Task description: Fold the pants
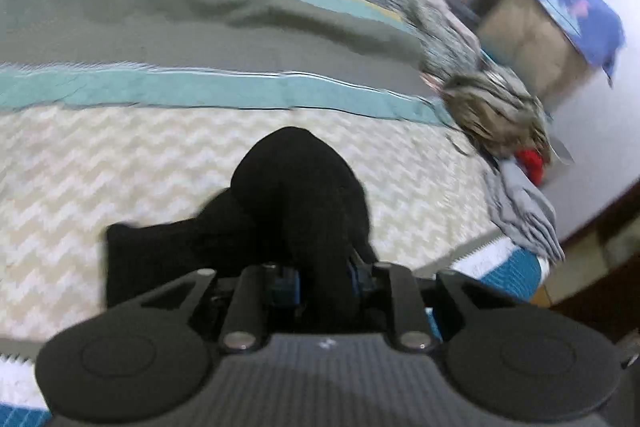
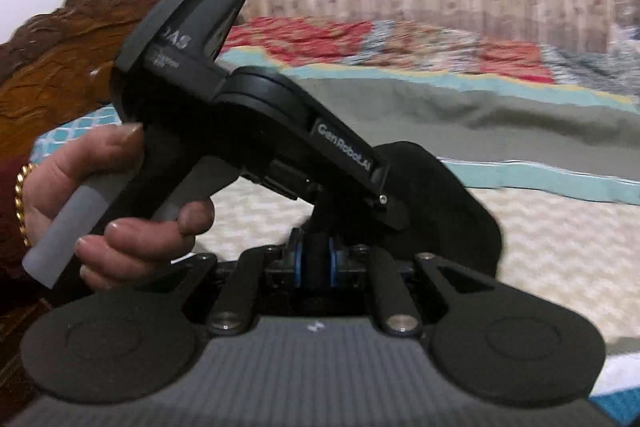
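Observation:
The black pants (image 1: 296,203) hang bunched from my left gripper (image 1: 322,277), which is shut on the cloth above the bed. In the right wrist view my right gripper (image 2: 316,263) is shut on another part of the black pants (image 2: 448,203). The left gripper's body and the hand holding it (image 2: 120,203) sit just ahead and left of my right gripper, very close. The fingertips of both grippers are hidden by the cloth.
The bed has a cream zigzag cover (image 1: 120,167), a grey blanket with teal border (image 1: 200,27) and a floral quilt (image 2: 400,39) behind. A furry item (image 1: 496,107) and grey cloth (image 1: 524,211) lie at the bed's right edge. A carved wooden headboard (image 2: 60,67) stands left.

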Available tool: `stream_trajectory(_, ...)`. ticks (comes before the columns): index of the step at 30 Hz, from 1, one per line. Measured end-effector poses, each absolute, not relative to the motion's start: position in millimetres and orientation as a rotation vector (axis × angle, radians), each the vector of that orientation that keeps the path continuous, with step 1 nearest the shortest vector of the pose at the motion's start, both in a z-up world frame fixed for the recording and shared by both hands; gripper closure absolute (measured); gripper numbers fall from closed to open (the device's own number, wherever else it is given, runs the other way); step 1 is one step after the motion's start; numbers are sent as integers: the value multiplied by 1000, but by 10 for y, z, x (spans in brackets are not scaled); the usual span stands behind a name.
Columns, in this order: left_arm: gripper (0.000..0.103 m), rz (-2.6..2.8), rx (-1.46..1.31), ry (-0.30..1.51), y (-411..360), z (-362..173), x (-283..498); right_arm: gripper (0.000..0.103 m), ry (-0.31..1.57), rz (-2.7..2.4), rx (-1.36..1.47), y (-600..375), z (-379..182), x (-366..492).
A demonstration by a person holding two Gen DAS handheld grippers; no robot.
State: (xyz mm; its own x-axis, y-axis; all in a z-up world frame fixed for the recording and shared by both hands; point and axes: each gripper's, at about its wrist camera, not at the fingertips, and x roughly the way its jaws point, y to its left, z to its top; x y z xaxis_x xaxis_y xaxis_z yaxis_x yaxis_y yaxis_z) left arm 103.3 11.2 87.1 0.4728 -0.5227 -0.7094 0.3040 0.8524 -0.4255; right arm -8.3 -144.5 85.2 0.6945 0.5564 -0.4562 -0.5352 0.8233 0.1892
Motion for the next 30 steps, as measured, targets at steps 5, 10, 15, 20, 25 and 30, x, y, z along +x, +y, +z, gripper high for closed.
stream_trajectory(5,54,-317,-205,1069,594,255,1123,56,707,818,34,-903,459,66)
stream_trajectory(10,51,-285,-349,998,949,199,885,56,659,833,61,-1209,549,-144)
stream_trajectory(15,47,-274,-444,910,1184,398,646,58,641,634,200,-1945,589,-243)
stream_trajectory(20,45,-355,-380,934,934,411,538,73,691,501,335,-2355,444,-365)
stream_trajectory(25,45,-351,-452,1056,853,161,533,70,679,537,296,-2313,520,-435)
stream_trajectory(30,92,-389,-522,1015,1001,271,488,80,812,675,234,-1844,336,-156)
